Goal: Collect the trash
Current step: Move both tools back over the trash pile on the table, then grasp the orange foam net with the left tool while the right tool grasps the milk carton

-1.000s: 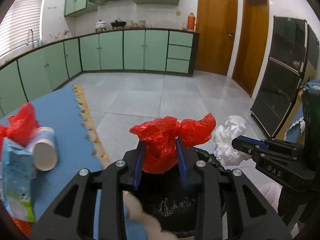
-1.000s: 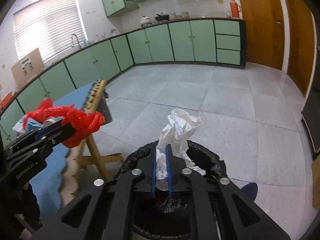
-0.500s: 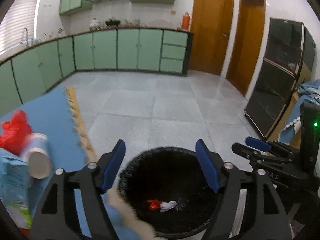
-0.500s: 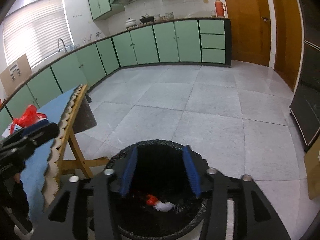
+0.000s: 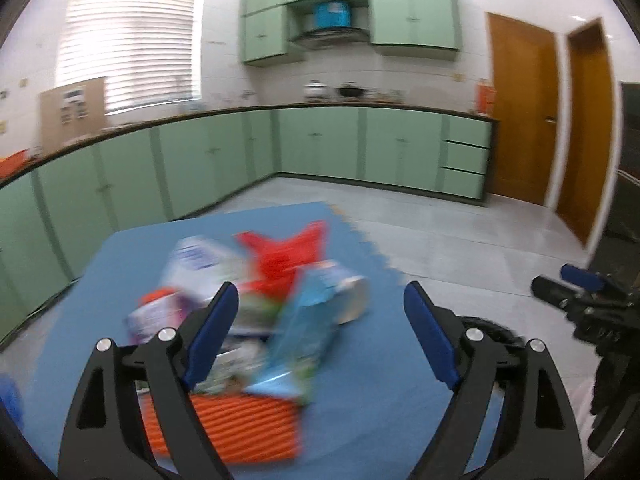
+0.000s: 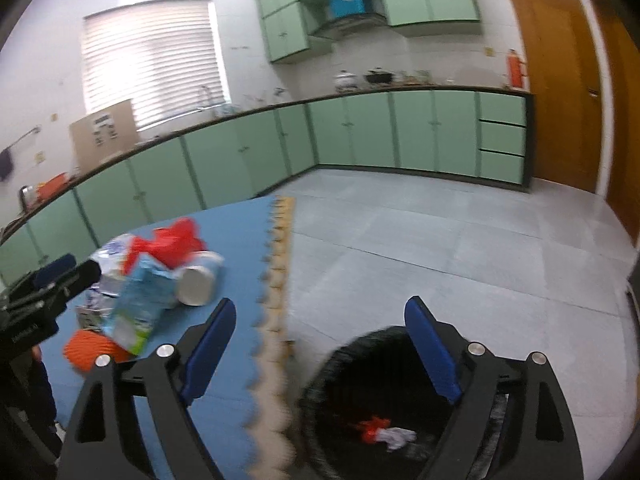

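Note:
A heap of trash lies on the blue mat table (image 5: 380,412): a red plastic bag (image 5: 286,258), a light-blue carton (image 5: 300,332), a paper cup (image 5: 352,298) on its side, an orange ribbed piece (image 5: 244,424) and wrappers. My left gripper (image 5: 320,336) hangs over this heap, its jaws opening, nothing between them. My right gripper (image 6: 320,344) is above the table's edge and the black bin (image 6: 340,412), jaws opening and empty. In the bin lie a red bag (image 6: 370,428) and a white crumpled bag (image 6: 396,438). The same heap appears in the right wrist view, with the carton (image 6: 138,304) and cup (image 6: 198,278).
The black-lined bin (image 5: 492,328) stands on the grey tiled floor just right of the table. Green cabinets (image 6: 360,132) run along the far walls. Wooden doors (image 5: 520,128) are at the back right. A dark panel (image 5: 628,184) leans at the right edge.
Both grippers let go of their bags, red from the left and white from the right, which now lie in the bin. Both jaws opened wide and swung left, the left one over the table's trash.

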Tool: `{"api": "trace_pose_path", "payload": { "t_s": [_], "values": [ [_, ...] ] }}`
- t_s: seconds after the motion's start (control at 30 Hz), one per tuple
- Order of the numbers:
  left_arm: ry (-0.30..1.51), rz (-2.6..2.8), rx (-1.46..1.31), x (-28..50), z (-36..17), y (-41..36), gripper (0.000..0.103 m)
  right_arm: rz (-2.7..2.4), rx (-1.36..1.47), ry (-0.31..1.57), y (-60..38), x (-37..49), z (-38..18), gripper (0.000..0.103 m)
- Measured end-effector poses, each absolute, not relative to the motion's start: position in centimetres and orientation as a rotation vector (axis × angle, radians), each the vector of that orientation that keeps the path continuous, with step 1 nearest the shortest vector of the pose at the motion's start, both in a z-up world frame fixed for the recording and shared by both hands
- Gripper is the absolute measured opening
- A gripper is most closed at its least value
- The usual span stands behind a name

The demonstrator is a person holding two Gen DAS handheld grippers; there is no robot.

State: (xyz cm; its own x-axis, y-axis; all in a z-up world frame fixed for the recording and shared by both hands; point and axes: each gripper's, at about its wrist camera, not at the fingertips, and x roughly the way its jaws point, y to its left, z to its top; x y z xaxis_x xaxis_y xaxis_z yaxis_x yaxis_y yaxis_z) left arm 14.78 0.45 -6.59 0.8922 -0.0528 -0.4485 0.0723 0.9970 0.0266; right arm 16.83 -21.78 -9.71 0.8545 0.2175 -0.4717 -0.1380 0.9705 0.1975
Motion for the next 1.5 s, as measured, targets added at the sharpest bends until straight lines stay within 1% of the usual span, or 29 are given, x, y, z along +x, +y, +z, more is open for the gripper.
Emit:
{"api": "trace_pose_path", "payload": {
  "t_s": [0.3, 0.53, 0.73, 0.77, 0.8, 0.83, 0.9, 0.97, 1.0, 1.03, 1.07, 1.1, 1.3, 1.5],
  "values": [
    [0.561, 0.122, 0.006, 11.5, -9.1, 9.4, 0.084, 0.275, 0.102, 0.527, -14.3, 16.5, -10.8, 0.085],
    [0.620, 0.141, -0.035, 10.7, -11.9, 11.7, 0.084, 0.295, 0.072, 0.517, -12.0, 15.9, -11.0, 0.085],
    [0.663, 0.111, -0.098, 11.2, -13.2, 12.3, 0.084, 0.304, 0.043, 0.524, -10.9, 16.0, -11.4, 0.085],
    [0.669, 0.105, -0.104, 11.2, -13.3, 12.3, 0.081, 0.307, 0.040, 0.529, -10.7, 16.0, -11.5, 0.085],
    [0.677, 0.097, -0.112, 11.3, -13.5, 12.4, 0.075, 0.309, 0.038, 0.532, -10.6, 16.0, -11.6, 0.085],
    [0.689, 0.086, -0.124, 11.3, -13.7, 12.4, 0.072, 0.313, 0.034, 0.535, -10.4, 16.1, -11.7, 0.085],
    [0.706, 0.071, -0.140, 11.5, -14.1, 12.2, 0.054, 0.318, 0.027, 0.538, -10.1, 16.1, -11.8, 0.085],
    [0.710, 0.077, -0.137, 11.5, -14.2, 12.0, 0.043, 0.320, 0.018, 0.541, -10.0, 16.1, -11.9, 0.085],
    [0.701, 0.090, -0.127, 11.4, -14.0, 11.9, 0.032, 0.321, 0.017, 0.543, -9.9, 16.1, -12.0, 0.085],
    [0.698, 0.095, -0.123, 11.3, -14.0, 11.9, 0.026, 0.321, 0.017, 0.545, -9.9, 16.1, -12.0, 0.085],
    [0.694, 0.102, -0.121, 11.2, -13.8, 11.8, 0.016, 0.322, 0.019, 0.547, -9.9, 16.1, -12.1, 0.085],
    [0.685, 0.108, -0.126, 11.1, -13.6, 11.9, 0.012, 0.323, 0.022, 0.550, -9.9, 16.1, -12.1, 0.085],
    [0.619, 0.128, -0.134, 10.3, -11.8, 11.8, 0.007, 0.328, 0.026, 0.549, -9.3, 16.4, -11.8, 0.084],
    [0.476, 0.190, -0.143, 8.3, -8.0, 12.7, 0.006, 0.337, 0.042, 0.535, -8.4, 16.7, -11.1, 0.084]
  ]
}}
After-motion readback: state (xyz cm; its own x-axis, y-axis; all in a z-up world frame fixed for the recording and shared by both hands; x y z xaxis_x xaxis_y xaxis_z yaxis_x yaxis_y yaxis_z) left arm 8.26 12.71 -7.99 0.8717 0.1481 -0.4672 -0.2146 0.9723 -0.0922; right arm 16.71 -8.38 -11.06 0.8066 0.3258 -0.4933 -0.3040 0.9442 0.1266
